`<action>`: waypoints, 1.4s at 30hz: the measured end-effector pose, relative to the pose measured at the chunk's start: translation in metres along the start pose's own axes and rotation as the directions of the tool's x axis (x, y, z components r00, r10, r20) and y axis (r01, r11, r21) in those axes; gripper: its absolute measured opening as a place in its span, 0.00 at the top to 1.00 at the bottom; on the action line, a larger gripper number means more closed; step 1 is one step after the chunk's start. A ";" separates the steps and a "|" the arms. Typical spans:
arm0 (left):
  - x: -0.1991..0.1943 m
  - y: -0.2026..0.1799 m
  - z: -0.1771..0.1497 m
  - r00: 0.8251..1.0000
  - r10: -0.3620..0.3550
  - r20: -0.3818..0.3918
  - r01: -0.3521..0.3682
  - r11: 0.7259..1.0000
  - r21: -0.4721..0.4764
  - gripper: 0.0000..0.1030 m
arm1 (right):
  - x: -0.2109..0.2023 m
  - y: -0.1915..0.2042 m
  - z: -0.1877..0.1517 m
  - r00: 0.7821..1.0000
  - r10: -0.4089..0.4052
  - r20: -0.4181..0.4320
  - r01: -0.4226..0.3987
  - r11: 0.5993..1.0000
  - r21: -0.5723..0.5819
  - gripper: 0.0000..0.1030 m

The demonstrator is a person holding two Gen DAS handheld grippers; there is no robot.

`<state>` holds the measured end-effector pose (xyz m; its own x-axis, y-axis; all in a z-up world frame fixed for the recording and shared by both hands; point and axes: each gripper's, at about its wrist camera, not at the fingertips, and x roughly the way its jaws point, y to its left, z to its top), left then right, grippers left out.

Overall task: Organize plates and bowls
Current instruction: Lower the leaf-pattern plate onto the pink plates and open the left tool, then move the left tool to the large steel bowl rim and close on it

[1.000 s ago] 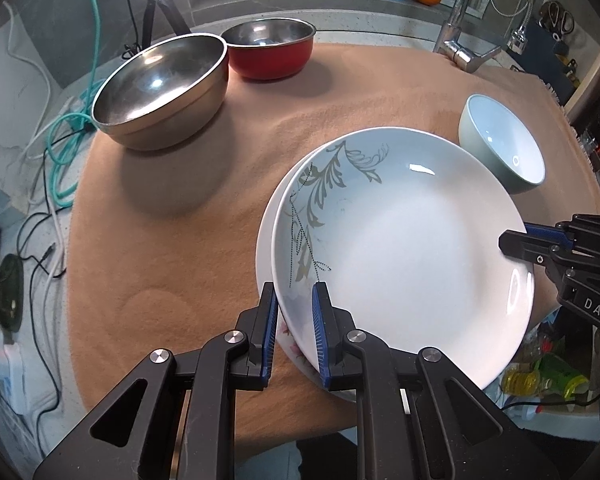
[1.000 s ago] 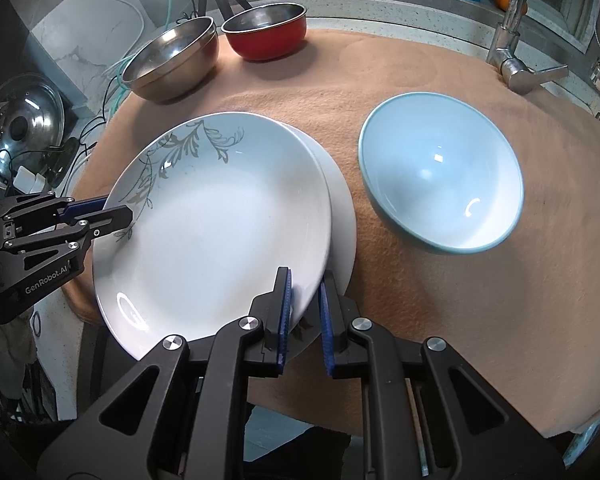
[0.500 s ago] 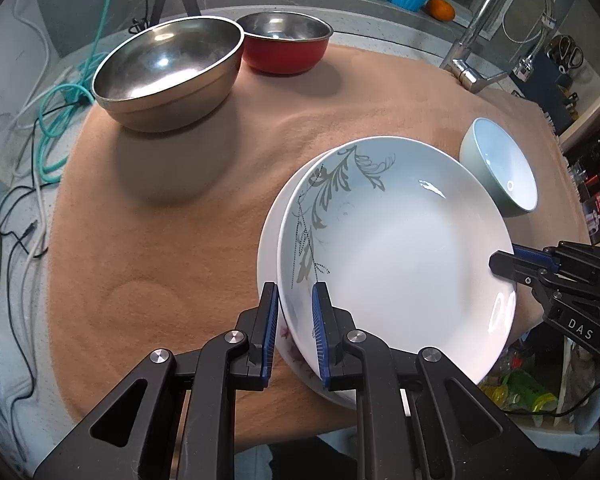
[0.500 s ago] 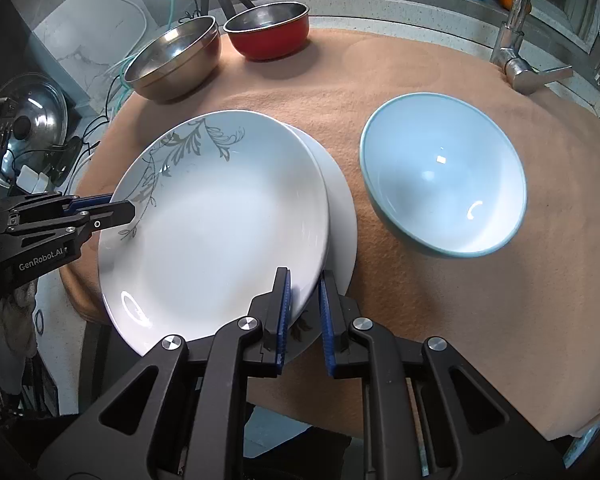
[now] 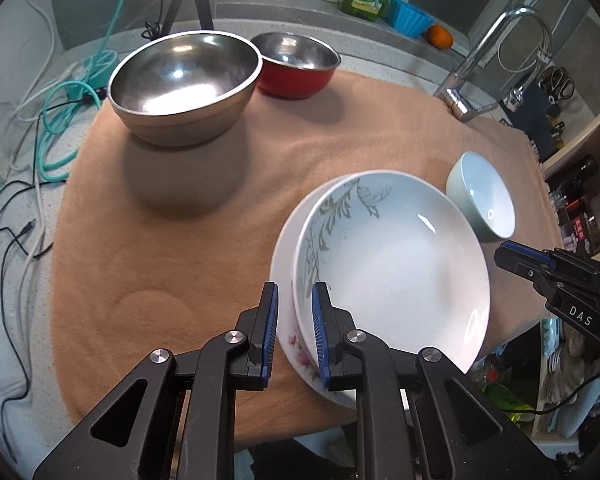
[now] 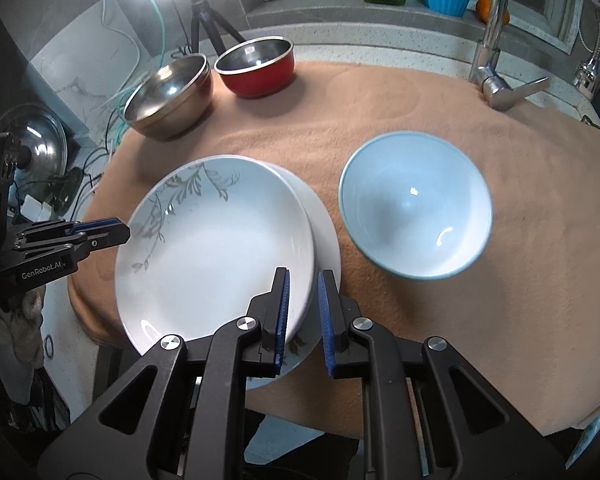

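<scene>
Item: two stacked white glazed ceramic plates. The upper leaf-patterned plate nests in a lower flower-edged plate. Location: near edge of the desk, on the tan fleece cloth, partly overhanging it; whether the stack rests on the cloth or is lifted cannot be told.

Handling (judged): stiff, brittle, fairly heavy as a pair; the glaze is slick, so the top plate could slide off if tilted. Best held at opposite rims and kept level.

Left tongs: nearly closed, pinching both rims at the stack's left edge, angled steeply downward.

Right tongs: nearly closed, gripping the right edge likewise, same steep downward pitch.

Nearby: pale blue ceramic bowl just right of the stack; large steel bowl and red-sided steel bowl at far left, well apart.
</scene>
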<state>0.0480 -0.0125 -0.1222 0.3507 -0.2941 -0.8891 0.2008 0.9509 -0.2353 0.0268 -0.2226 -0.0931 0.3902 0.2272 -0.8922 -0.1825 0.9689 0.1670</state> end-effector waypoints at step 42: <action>0.021 0.180 0.152 0.992 -0.032 0.122 0.063 0.962 -0.266 0.84 | 0.091 0.106 0.148 0.973 0.221 0.069 -0.231 0.949 0.216 0.63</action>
<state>0.2308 0.1380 -0.1238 0.4533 -0.3335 -0.8266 -0.0280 0.9216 -0.3872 0.1767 -0.0844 -0.0941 0.4011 0.4423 -0.8022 -0.0685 0.8878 0.4552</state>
